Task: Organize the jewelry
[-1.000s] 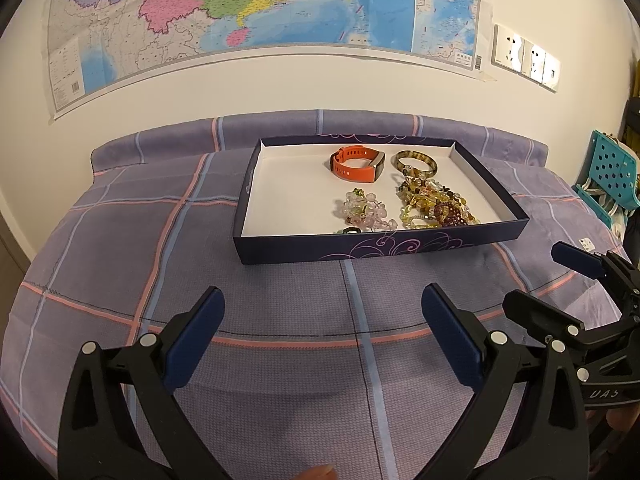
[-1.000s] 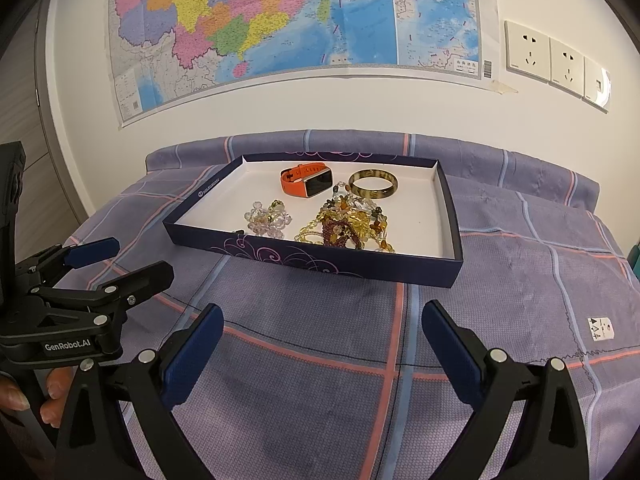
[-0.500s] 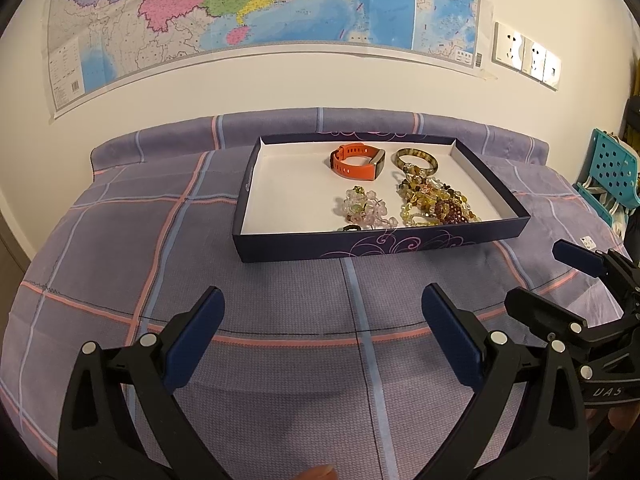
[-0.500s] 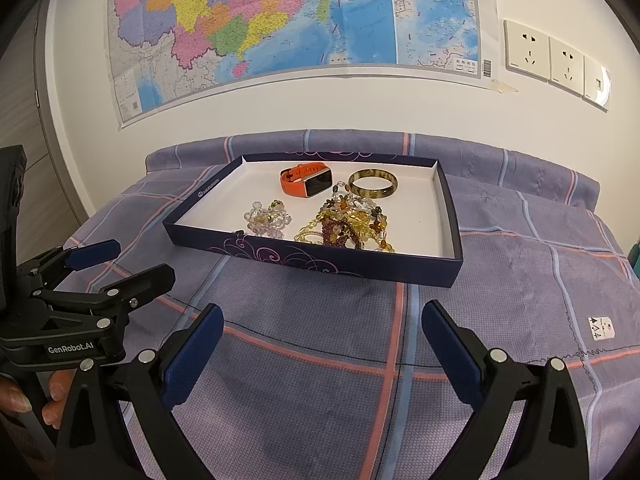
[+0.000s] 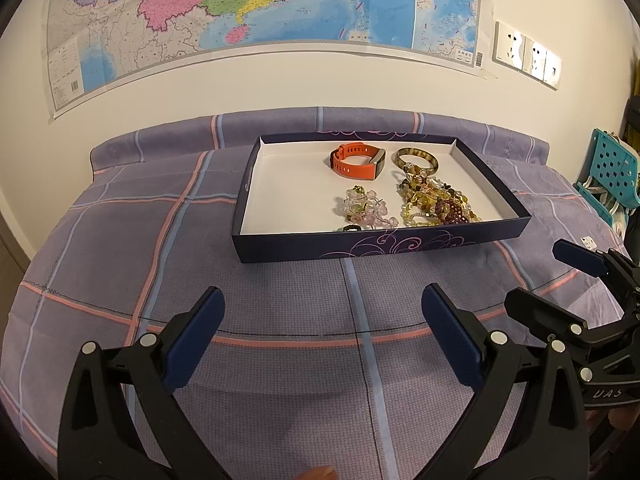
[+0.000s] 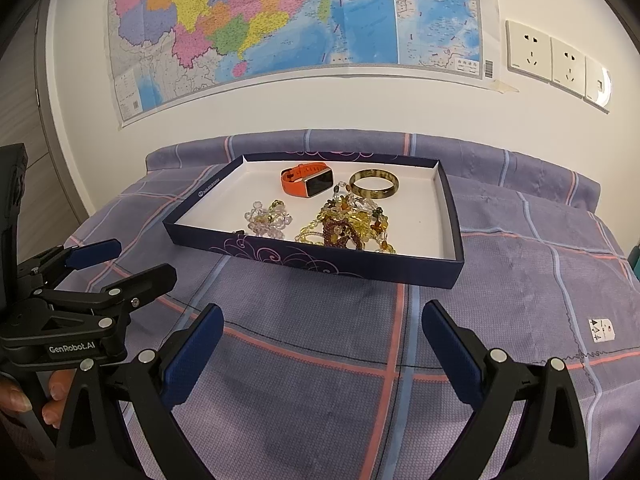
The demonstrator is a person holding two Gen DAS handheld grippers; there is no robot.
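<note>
Both grippers spread wide, holding nothing: L gripper point(image 5: 320, 330) and R gripper point(image 6: 320, 346) hover near tray point(image 5: 400, 244), on its front side. Inside tray: orange watch point(image 5: 357, 161), bangle point(image 5: 416, 159), pale bead bracelet point(image 5: 366, 212), tangled bead pile point(image 5: 436, 206); small dark item at front wall, maybe a ring. Scene fits pre-sorting or post-gathering; step unclear

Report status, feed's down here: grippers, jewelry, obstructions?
Left gripper, right gripper open, empty, short of tray. Watch, bangle, beads inside. Path clear.
</note>
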